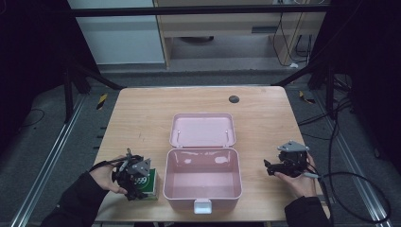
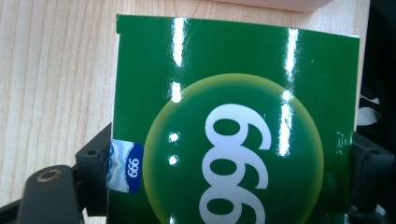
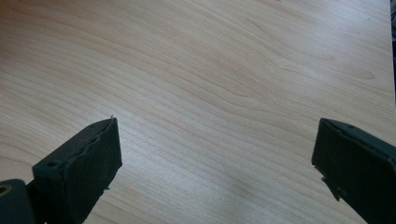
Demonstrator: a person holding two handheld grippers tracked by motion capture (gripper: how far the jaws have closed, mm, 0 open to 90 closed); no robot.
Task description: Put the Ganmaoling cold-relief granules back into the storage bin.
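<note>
You're working at a light wooden bench [image 1: 142,118] with a small dark round spot [image 1: 233,99] near its far edge. Beyond it sit grey floor [image 1: 47,142], a pale cabinet [image 1: 227,23] and loose cables [image 1: 340,118] on your right.

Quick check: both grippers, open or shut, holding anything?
Left gripper: shut on the glossy green cardboard box.
Right gripper: open, holding nothing, over the wooden table.
</note>
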